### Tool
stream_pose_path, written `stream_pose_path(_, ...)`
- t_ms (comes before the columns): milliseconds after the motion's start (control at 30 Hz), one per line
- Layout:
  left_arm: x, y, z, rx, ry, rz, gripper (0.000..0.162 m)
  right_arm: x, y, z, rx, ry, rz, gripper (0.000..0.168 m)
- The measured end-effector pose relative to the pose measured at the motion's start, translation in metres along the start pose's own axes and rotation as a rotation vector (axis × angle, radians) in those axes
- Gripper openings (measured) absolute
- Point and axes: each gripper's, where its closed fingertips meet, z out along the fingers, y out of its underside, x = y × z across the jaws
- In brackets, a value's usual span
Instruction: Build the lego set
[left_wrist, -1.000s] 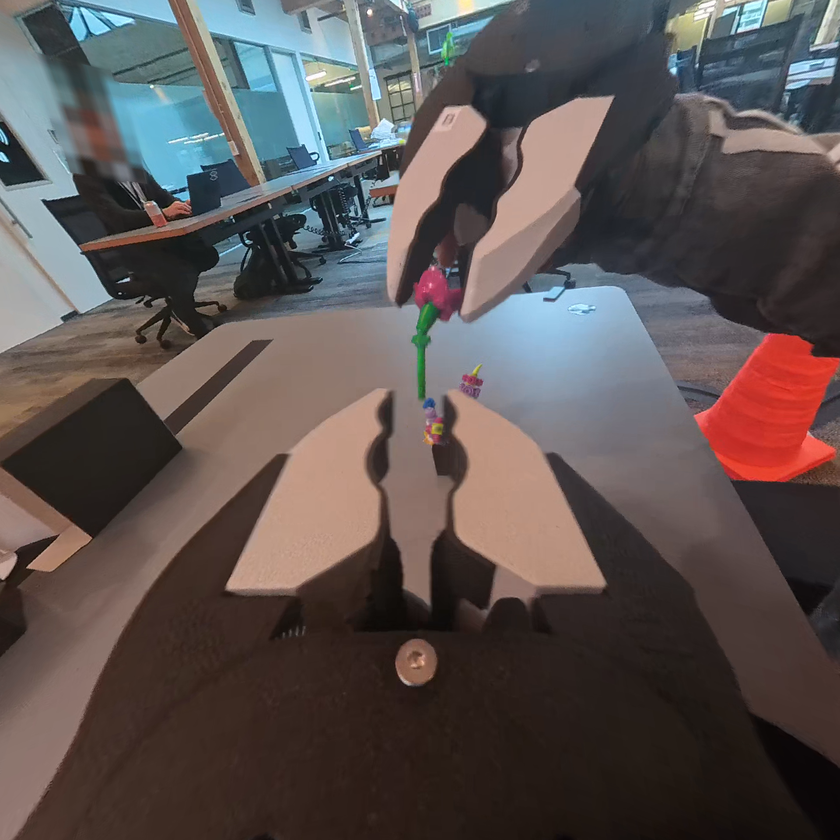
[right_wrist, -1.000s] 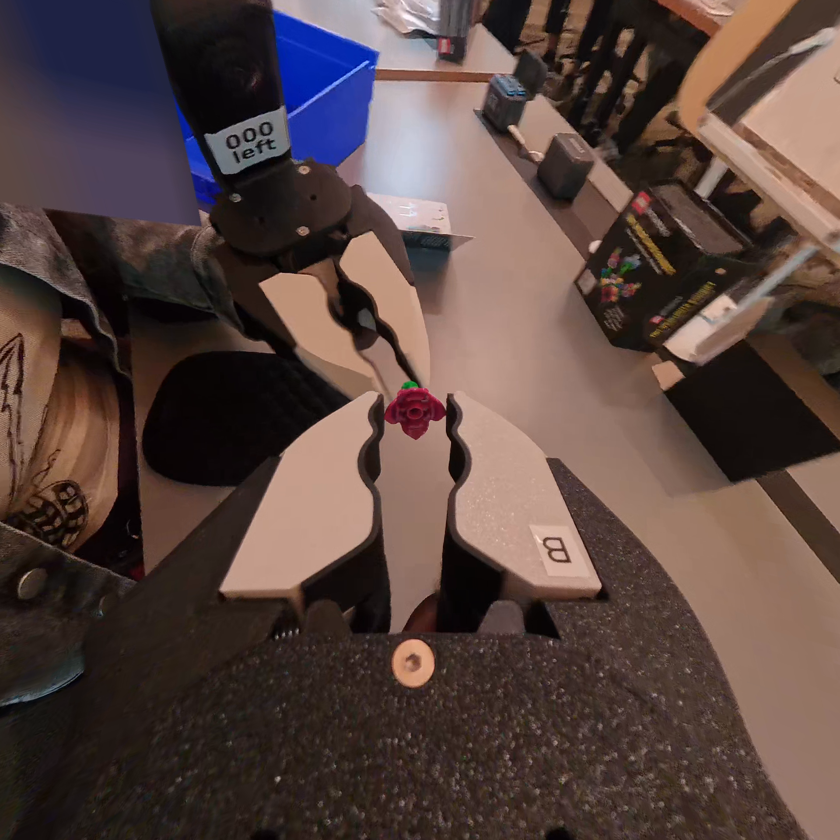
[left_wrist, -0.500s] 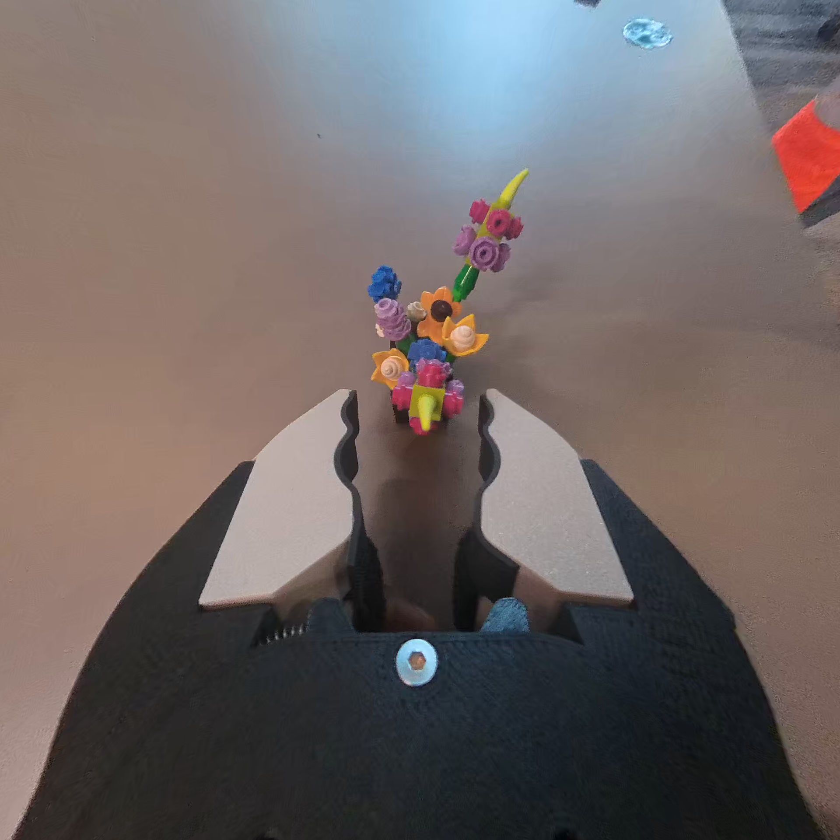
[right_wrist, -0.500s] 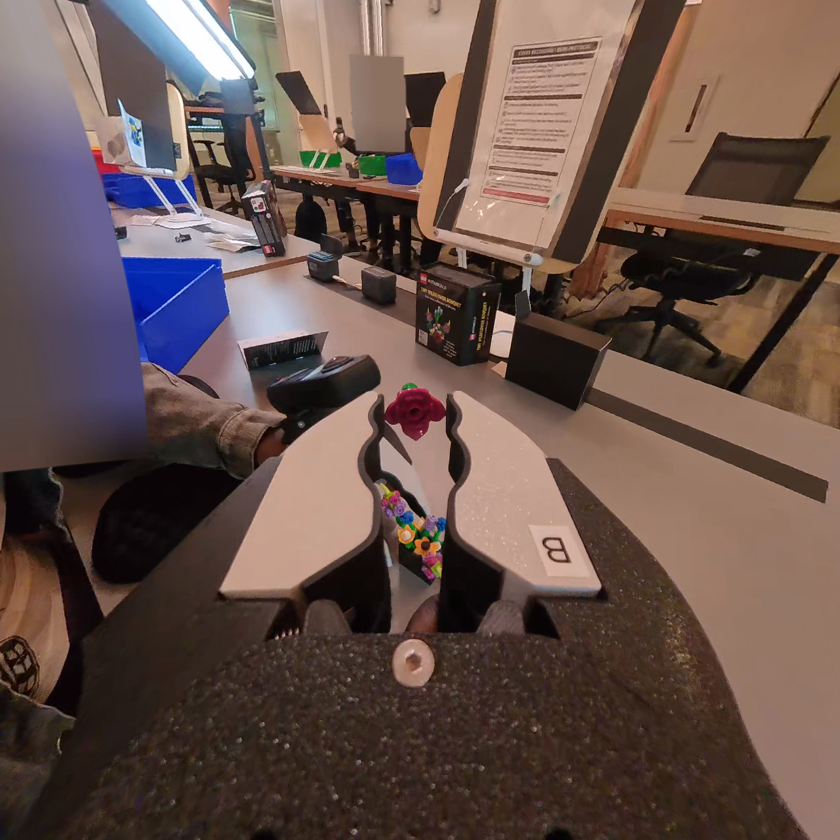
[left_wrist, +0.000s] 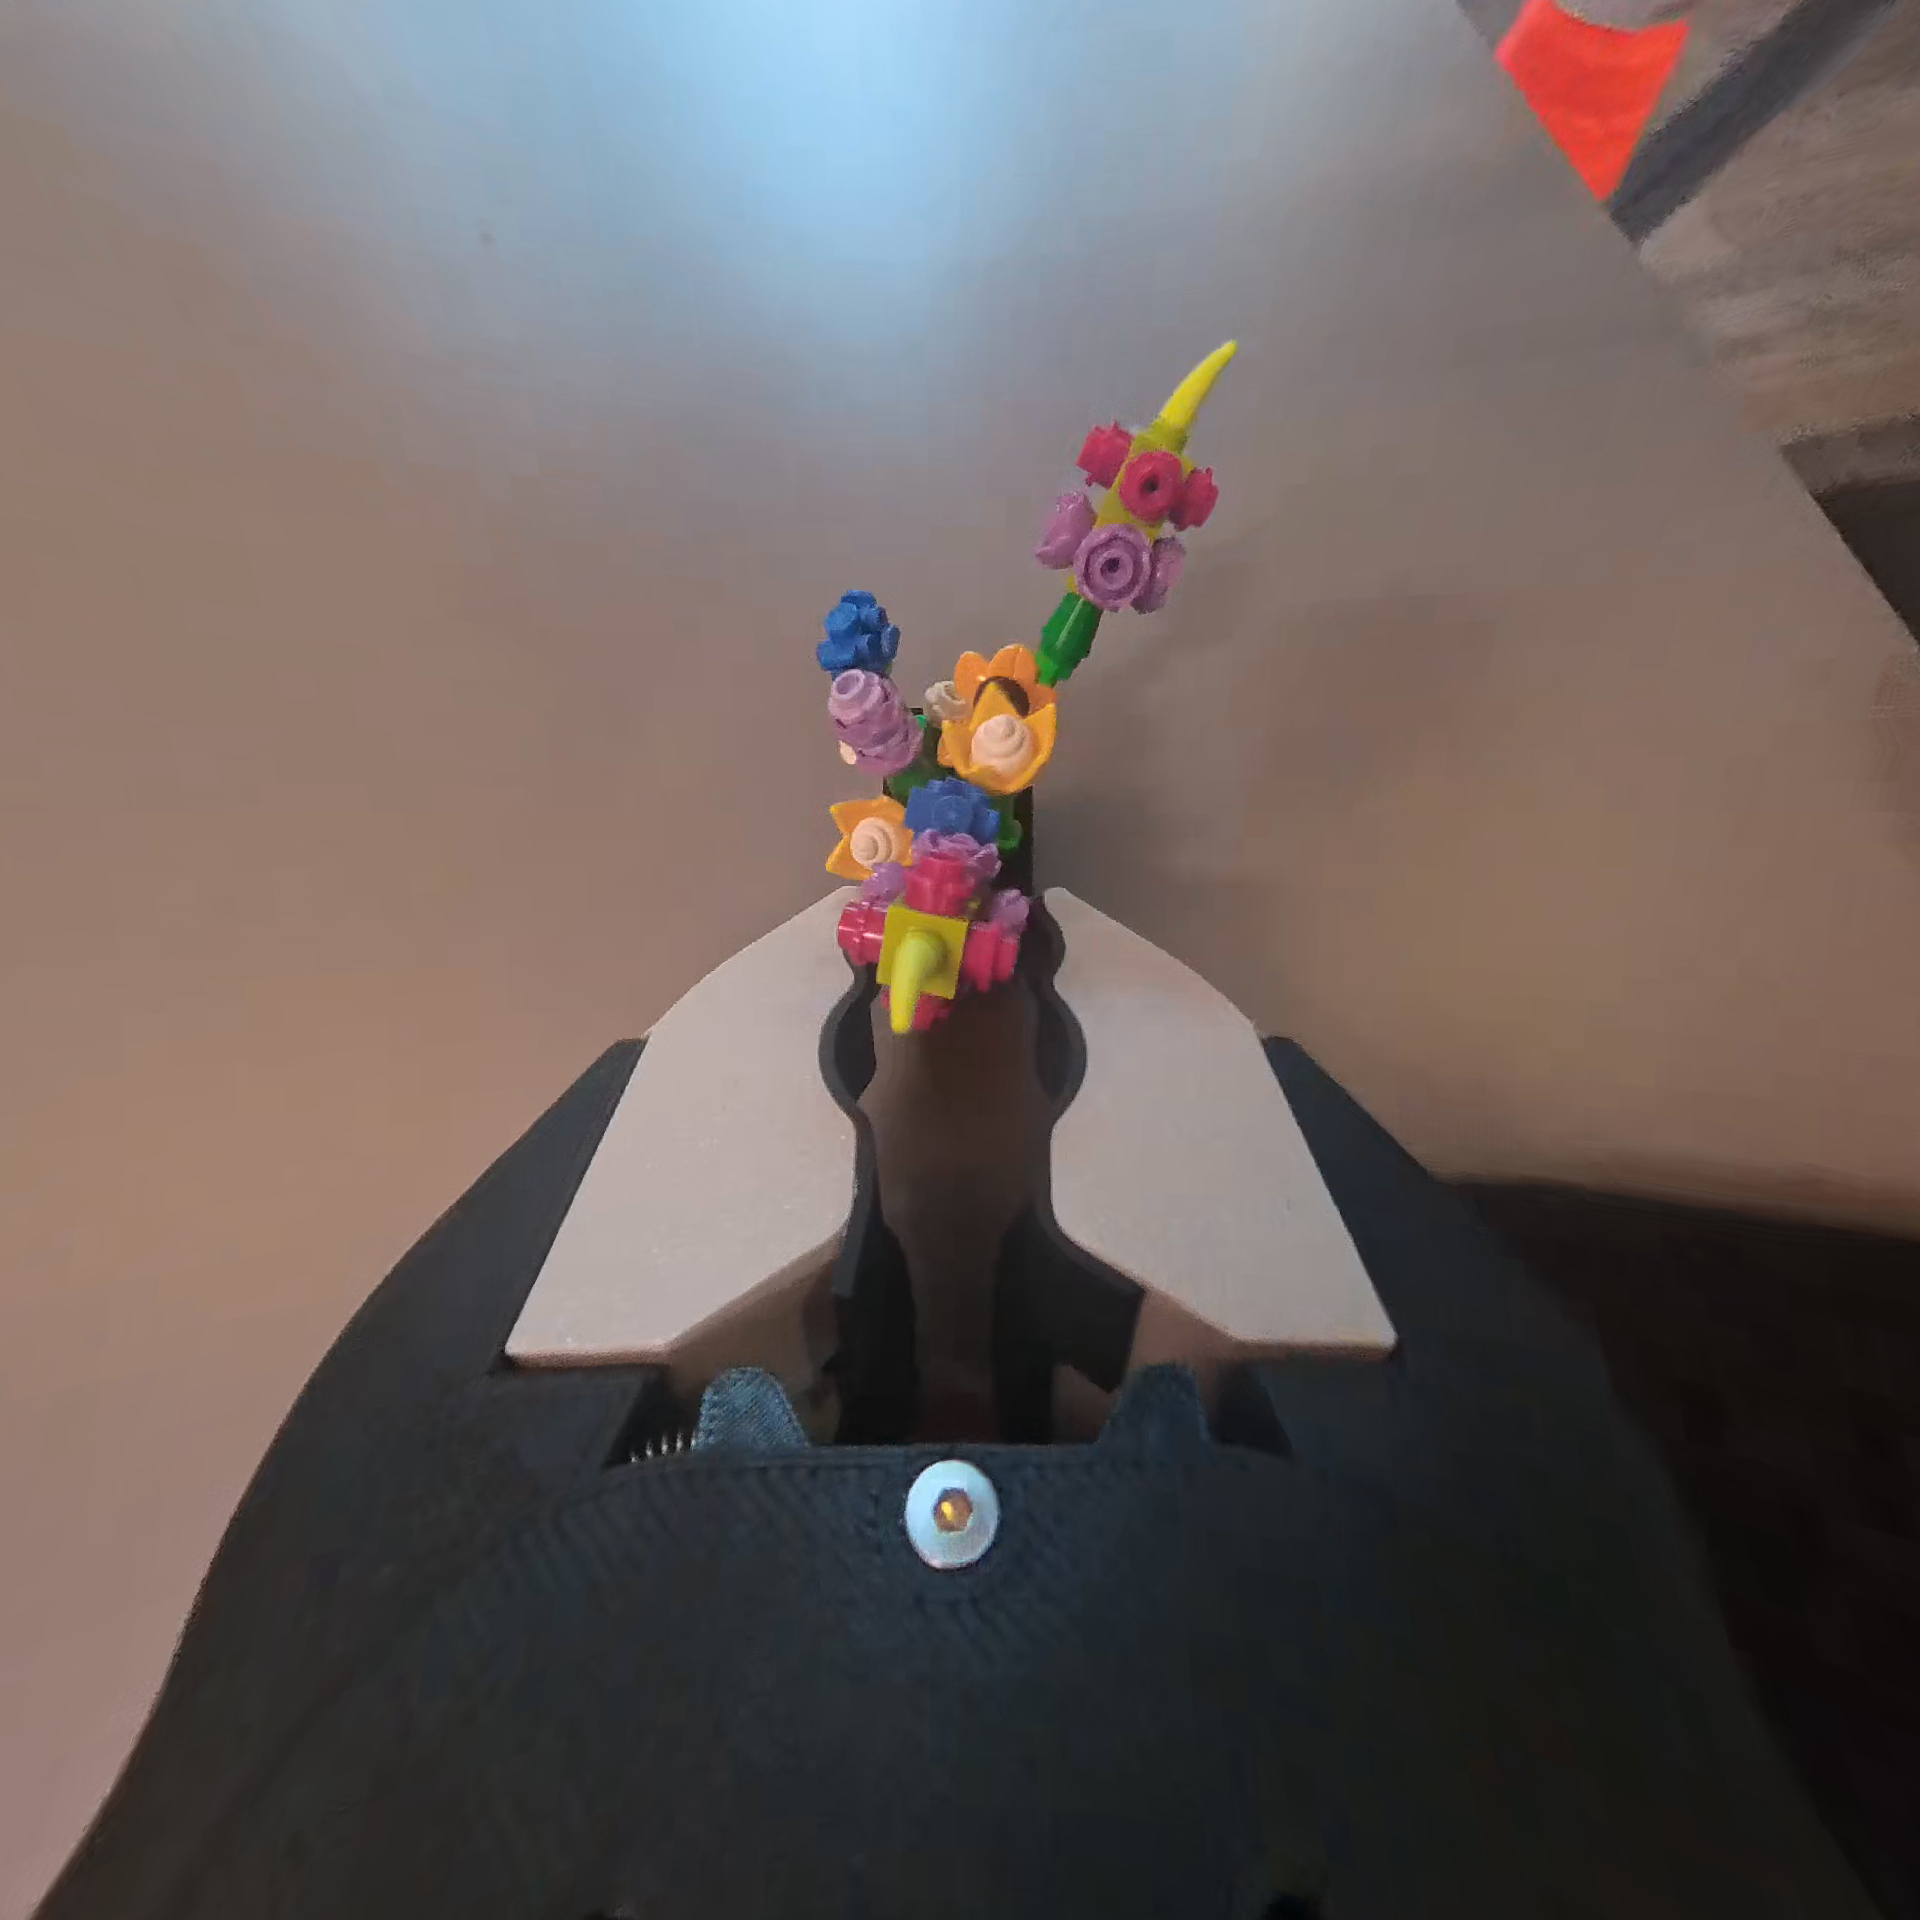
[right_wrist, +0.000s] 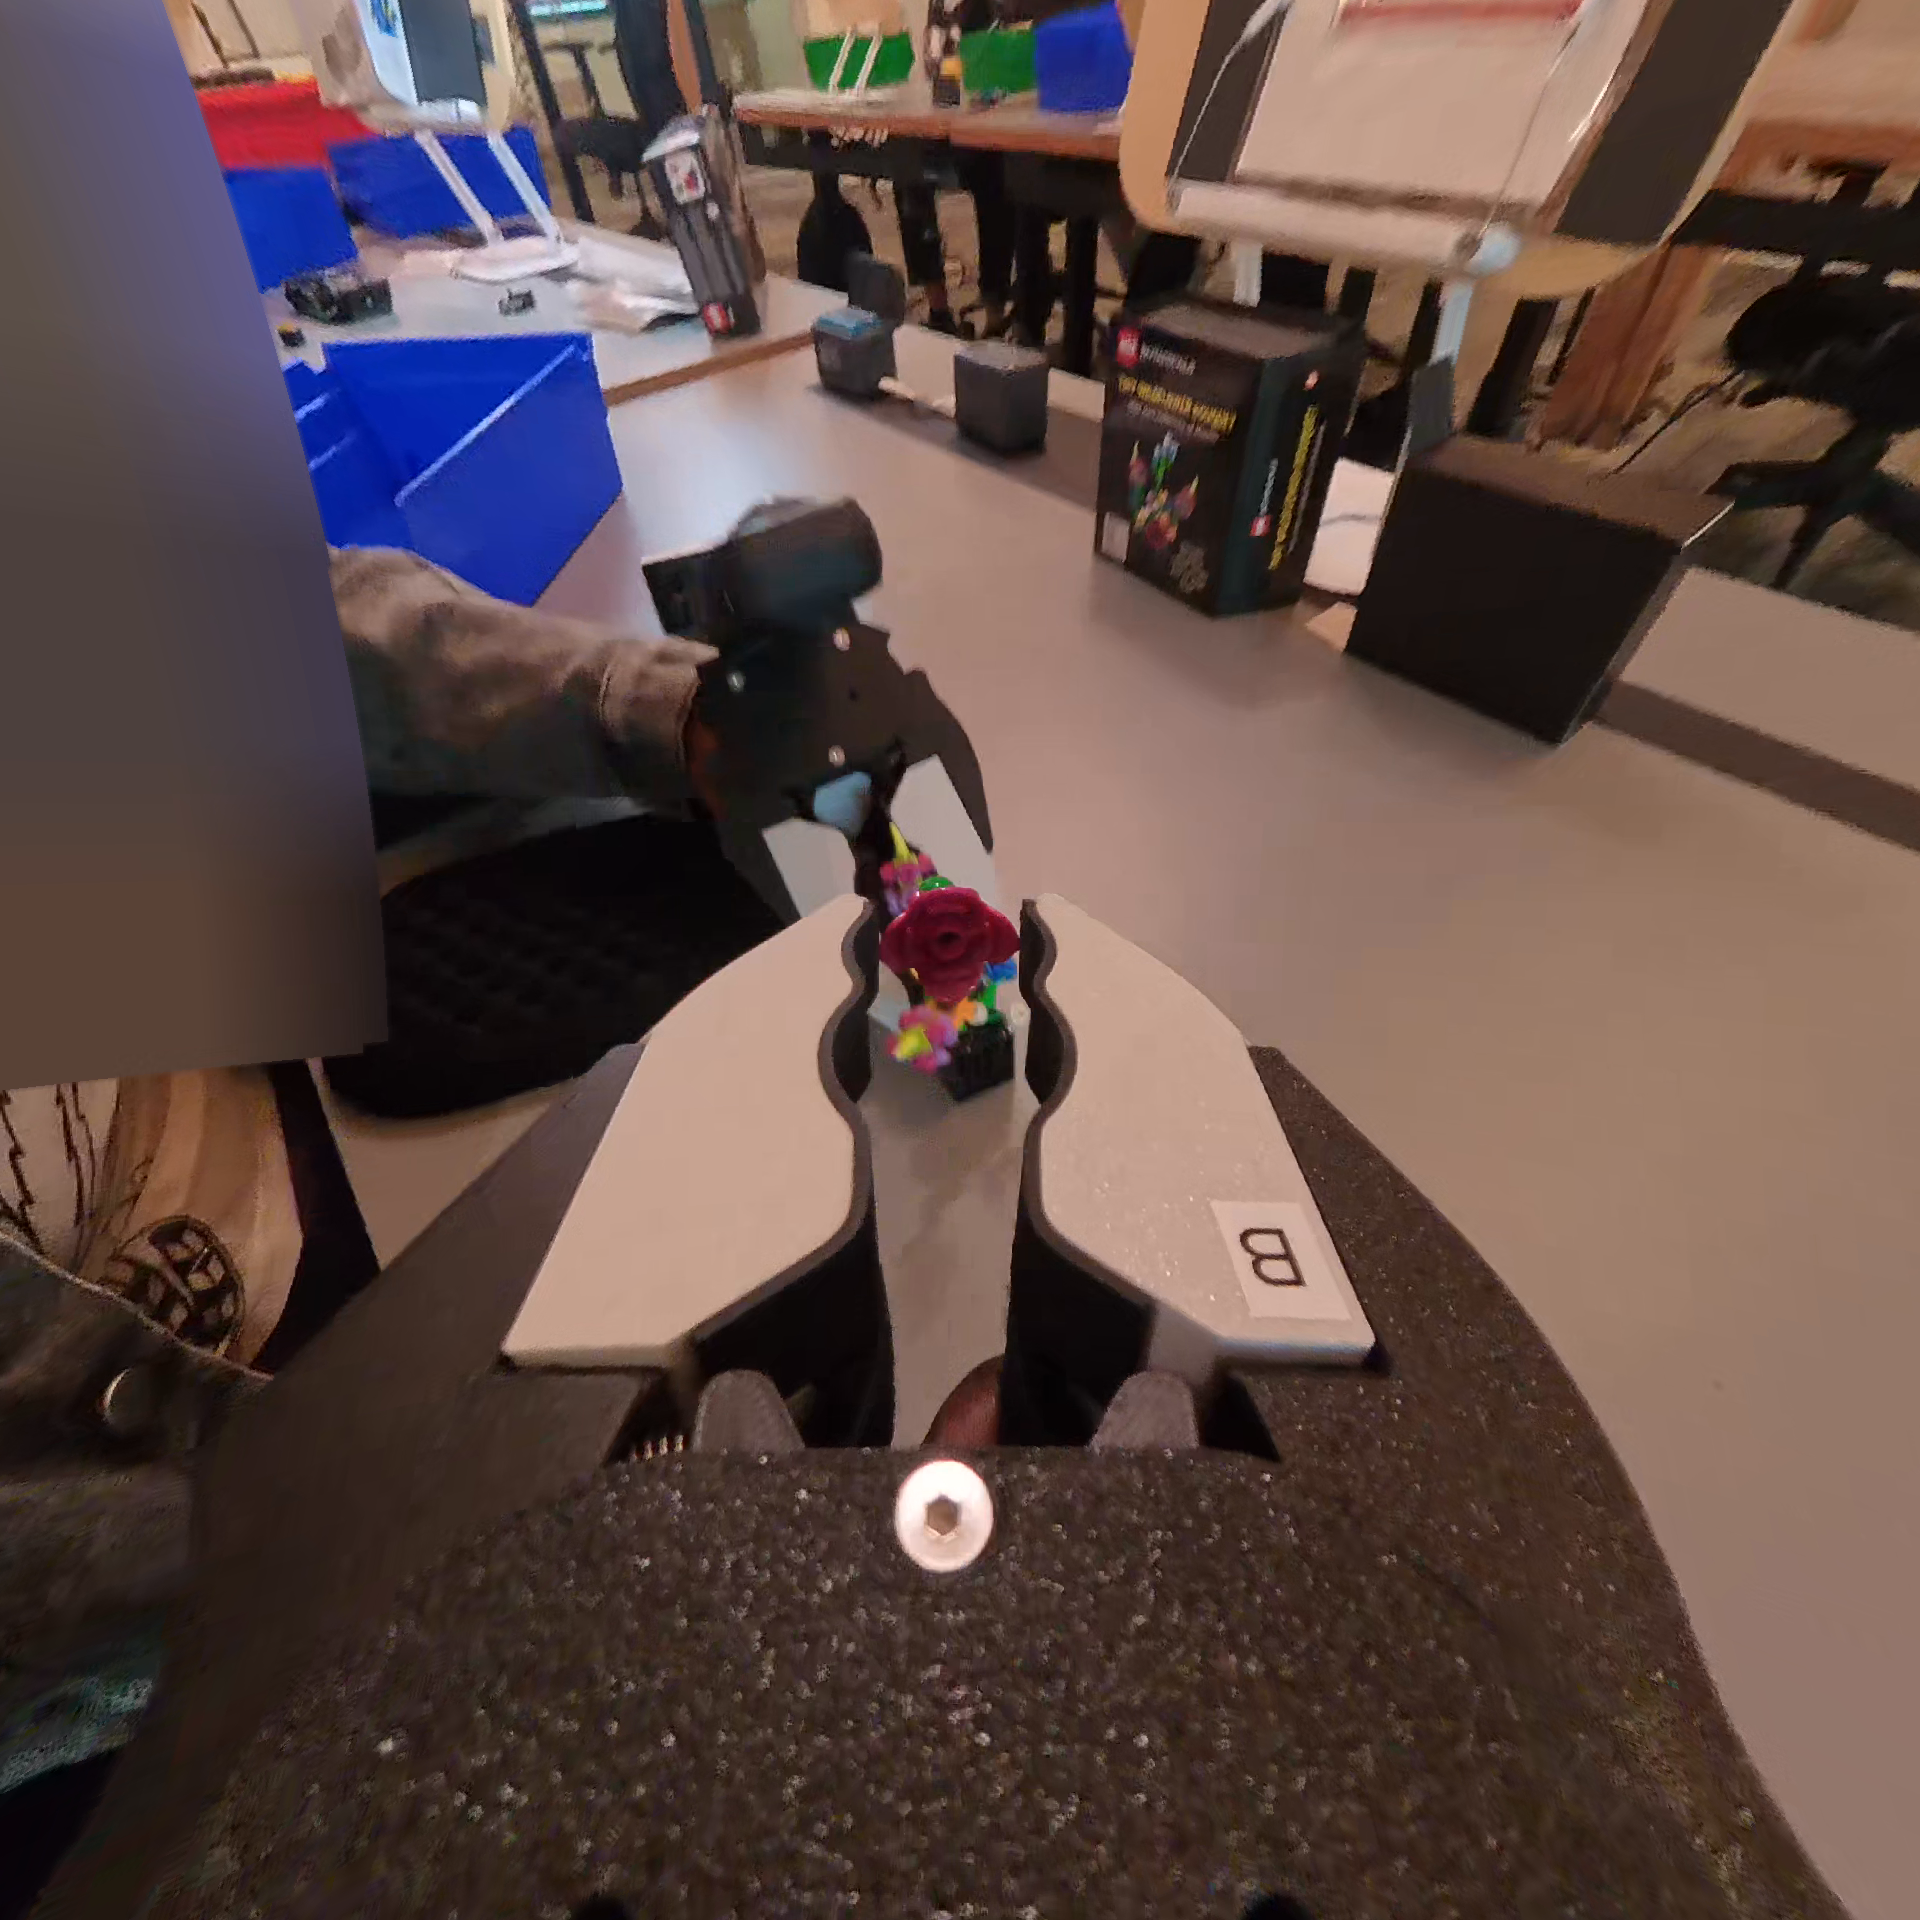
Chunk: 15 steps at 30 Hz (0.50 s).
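Observation:
A small Lego flower bouquet (left_wrist: 956, 790) stands in a black base on the grey table (left_wrist: 416, 623). My left gripper (left_wrist: 940, 925) points down at it, fingertips on either side of its lowest pink-and-yellow flower and base. I cannot tell if they touch. My right gripper (right_wrist: 945, 935) is shut on a dark red Lego rose (right_wrist: 948, 951) and holds it just above the bouquet (right_wrist: 951, 1034). The rose's stem is hidden. The left gripper's black body (right_wrist: 821, 707) shows behind the bouquet in the right wrist view.
A black Lego set box (right_wrist: 1216, 457) and a plain black box (right_wrist: 1517, 582) stand at the back right. A blue bin (right_wrist: 468, 447) and a black mat (right_wrist: 540, 956) are to the left, beside a person's sleeve (right_wrist: 499, 675). An orange cone (left_wrist: 1590, 83) stands beyond the table edge. Some 15 cm of space lies between my two pairs of fingers.
My left gripper let go of the rose's stem, dropped to the bouquet and narrowed around its base. My right gripper carried the rose over the bouquet.

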Motion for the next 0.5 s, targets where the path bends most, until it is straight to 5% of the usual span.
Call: stream_pose_path(500, 0.009, 0.011, -0.016, 0.023, 0.029, 0.101, 0.027, 0.001, 0.061, 0.066, -0.099, -0.024, 0.109, 0.025)
